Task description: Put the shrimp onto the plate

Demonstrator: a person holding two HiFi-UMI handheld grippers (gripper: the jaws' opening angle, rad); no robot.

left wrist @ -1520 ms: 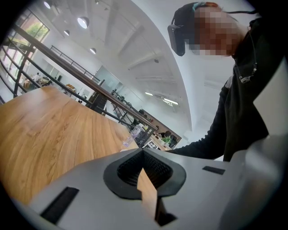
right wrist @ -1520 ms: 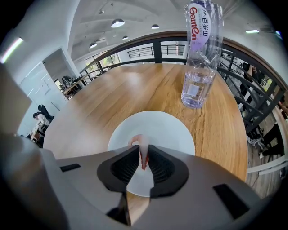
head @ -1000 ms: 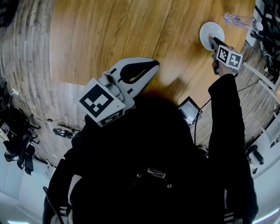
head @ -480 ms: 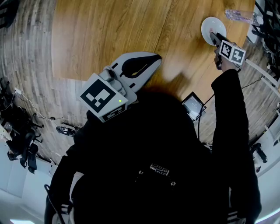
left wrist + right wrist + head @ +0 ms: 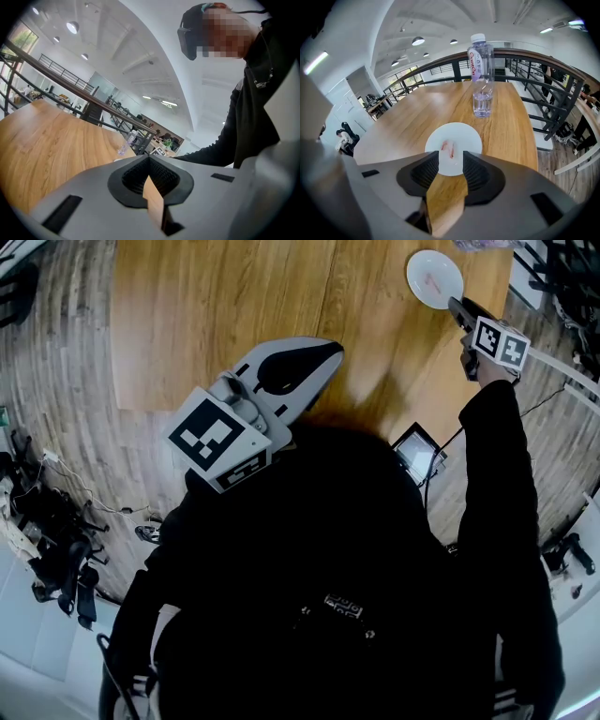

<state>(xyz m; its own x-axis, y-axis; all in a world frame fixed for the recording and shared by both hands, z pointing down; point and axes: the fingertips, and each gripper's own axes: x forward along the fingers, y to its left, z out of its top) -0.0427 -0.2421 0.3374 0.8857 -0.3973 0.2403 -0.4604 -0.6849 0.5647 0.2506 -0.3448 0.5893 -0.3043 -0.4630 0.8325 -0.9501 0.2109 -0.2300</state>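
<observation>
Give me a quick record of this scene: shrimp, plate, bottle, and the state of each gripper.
shrimp: lying on the plate, free of both grippers
plate: white, on the table, just ahead of the right gripper
bottle: upright, beyond the plate
right gripper: jaws opening, nothing between them
left gripper: shut, empty, far from the plate
task: shrimp appears placed

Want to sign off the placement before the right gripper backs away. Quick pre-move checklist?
1. shrimp lying on plate: ok.
2. right gripper let go: ok, jaws opening, nothing between them.
3. Right gripper clear of the plate rim: cannot tell.
4. bottle upright, apart from the plate, beyond it: ok.
5. left gripper shut, empty, away from the plate: ok.
</observation>
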